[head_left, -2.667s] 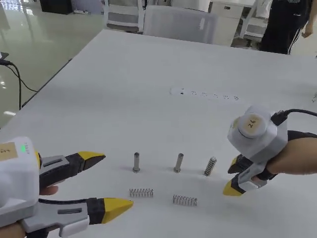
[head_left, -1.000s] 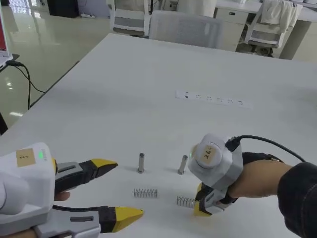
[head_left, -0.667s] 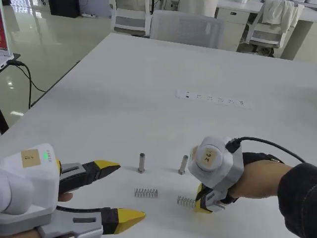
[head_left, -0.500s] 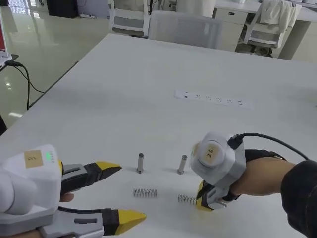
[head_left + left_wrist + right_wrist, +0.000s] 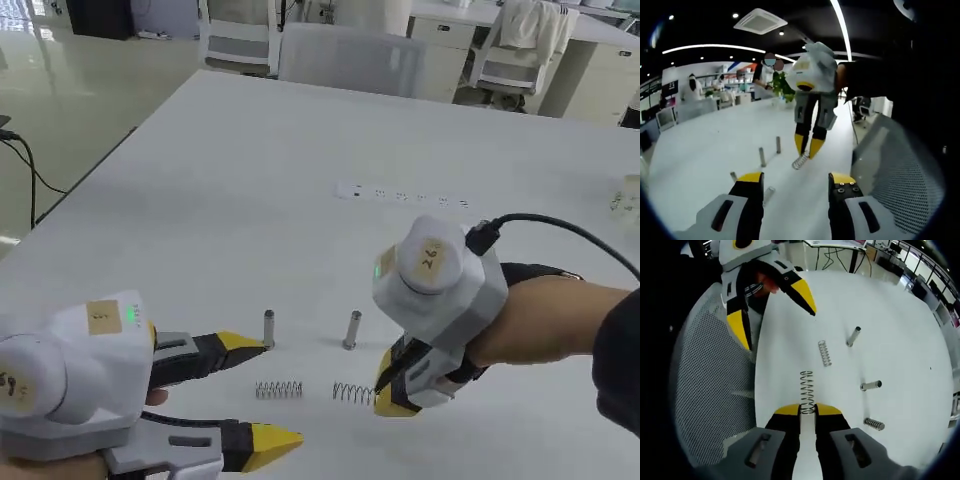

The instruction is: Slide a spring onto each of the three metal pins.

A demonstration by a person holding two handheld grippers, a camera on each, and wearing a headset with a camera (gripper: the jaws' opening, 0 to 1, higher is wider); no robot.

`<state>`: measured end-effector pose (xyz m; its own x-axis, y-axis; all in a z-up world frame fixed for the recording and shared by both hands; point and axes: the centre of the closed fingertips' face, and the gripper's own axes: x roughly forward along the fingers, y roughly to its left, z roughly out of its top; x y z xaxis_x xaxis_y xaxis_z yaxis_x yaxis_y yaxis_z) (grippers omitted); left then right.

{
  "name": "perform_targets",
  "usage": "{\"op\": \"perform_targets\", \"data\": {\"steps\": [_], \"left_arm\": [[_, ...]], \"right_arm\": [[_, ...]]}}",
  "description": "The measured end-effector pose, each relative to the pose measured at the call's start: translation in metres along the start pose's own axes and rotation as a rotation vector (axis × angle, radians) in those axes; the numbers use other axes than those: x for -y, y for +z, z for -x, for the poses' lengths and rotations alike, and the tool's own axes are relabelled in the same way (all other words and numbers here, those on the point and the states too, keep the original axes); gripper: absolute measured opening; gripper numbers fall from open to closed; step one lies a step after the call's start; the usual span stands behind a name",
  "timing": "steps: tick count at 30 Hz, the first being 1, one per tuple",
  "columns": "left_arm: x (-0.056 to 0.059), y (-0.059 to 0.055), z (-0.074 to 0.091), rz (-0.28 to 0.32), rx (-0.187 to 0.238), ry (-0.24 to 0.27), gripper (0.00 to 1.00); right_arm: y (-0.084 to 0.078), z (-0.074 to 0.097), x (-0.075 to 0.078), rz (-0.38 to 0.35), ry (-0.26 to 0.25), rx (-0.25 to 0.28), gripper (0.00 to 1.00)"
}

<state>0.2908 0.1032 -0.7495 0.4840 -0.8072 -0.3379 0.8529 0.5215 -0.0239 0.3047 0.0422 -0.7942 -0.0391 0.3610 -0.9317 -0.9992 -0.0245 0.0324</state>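
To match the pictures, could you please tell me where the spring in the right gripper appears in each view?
Head view: the spring, low centre, left of the right gripper.
Left gripper view: spring at centre, under that gripper's yellow tips.
Right gripper view: spring at lower centre, between its tips.
Shared landmark: those yellow tips.

Plain white matte surface (image 5: 250, 170), left tool (image 5: 796, 178) and right tool (image 5: 808, 410) alike in white housing, black jaws, bright yellow tips, silver coiled wire spring (image 5: 352, 392) at the right tool, second silver spring (image 5: 278, 389) just left, dull grey metal pins (image 5: 268, 328), far white power strip (image 5: 400, 195), black cable (image 5: 570, 230).
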Motion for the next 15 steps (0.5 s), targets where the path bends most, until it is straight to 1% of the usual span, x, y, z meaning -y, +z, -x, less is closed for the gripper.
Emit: {"op": "perform_targets", "data": {"steps": [6,12,15], "left_arm": [[0.007,0.001,-0.008,-0.030,-0.009,-0.042,0.39],[0.016,0.003,-0.013,-0.051,0.001,-0.077,0.31],[0.021,0.003,-0.015,-0.064,0.000,-0.095,0.24]], "right_arm": [[0.014,0.006,-0.011,0.049,0.007,0.008,0.08],[0.023,0.009,-0.019,0.086,0.021,0.007,0.08],[0.027,0.010,-0.024,0.107,0.028,0.006,0.08]]}}
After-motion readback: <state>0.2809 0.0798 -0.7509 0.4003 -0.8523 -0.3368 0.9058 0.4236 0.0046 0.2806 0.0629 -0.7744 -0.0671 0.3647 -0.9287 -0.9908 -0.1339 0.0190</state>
